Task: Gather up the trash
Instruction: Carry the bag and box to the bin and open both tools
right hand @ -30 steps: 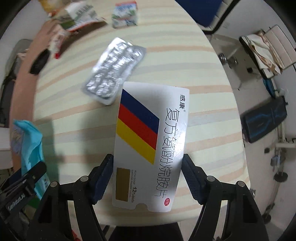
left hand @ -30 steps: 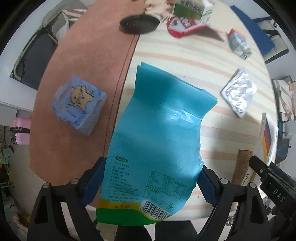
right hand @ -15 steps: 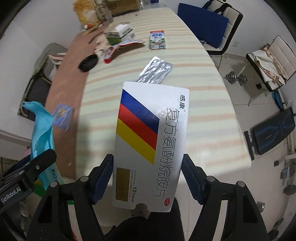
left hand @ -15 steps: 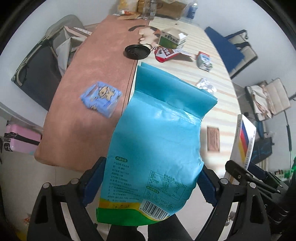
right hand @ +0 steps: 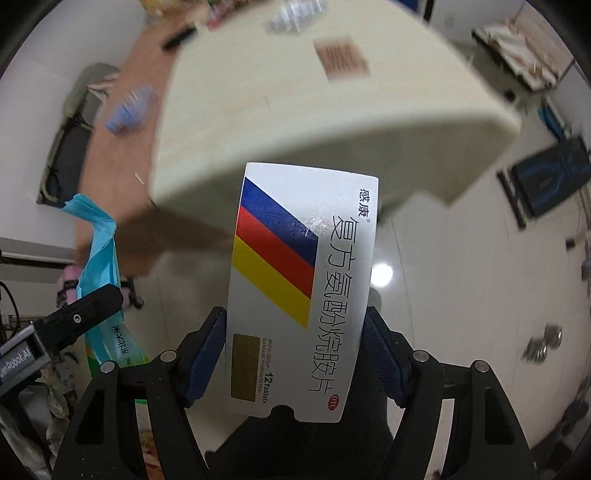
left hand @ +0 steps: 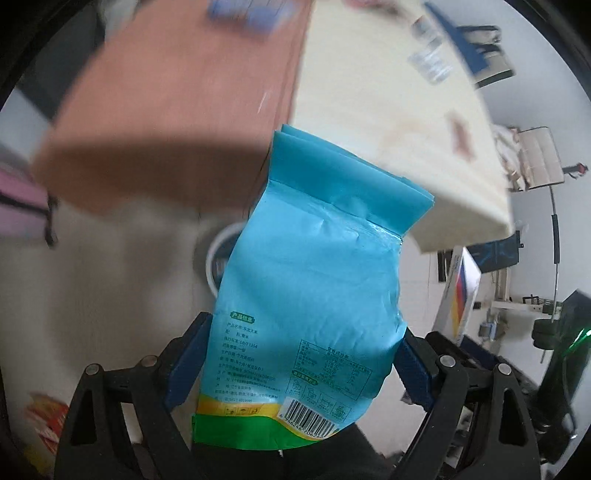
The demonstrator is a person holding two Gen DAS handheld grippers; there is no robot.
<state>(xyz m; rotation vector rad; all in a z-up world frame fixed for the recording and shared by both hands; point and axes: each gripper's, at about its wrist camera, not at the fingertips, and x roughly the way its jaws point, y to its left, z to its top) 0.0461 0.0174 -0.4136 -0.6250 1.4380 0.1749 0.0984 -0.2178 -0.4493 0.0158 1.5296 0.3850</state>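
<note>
My left gripper (left hand: 295,362) is shut on a blue and green snack bag (left hand: 314,280), its blue pads pressing both sides. Behind the bag on the floor, a white-rimmed round bin (left hand: 218,254) peeks out, mostly hidden. My right gripper (right hand: 295,350) is shut on a white medicine box (right hand: 303,288) with blue, red and yellow stripes. Both grippers hang past the table's near edge (right hand: 332,147) above the floor. The snack bag (right hand: 103,258) and the left gripper's body (right hand: 66,321) show at the left of the right wrist view; the medicine box (left hand: 461,291) shows at the right of the left wrist view.
On the blurred table lie a blue packet (right hand: 129,107), a brown card (right hand: 341,59), a silver blister pack (right hand: 295,14) and a black lid (right hand: 179,37). A pink suitcase (left hand: 22,206) stands left. Dumbbells (right hand: 543,343) and a black bench (right hand: 546,181) sit on the glossy floor.
Both grippers have swung back off the table with their loads and now hang over the floor. The table has slid to the top of both views, and the bin has come into sight.
</note>
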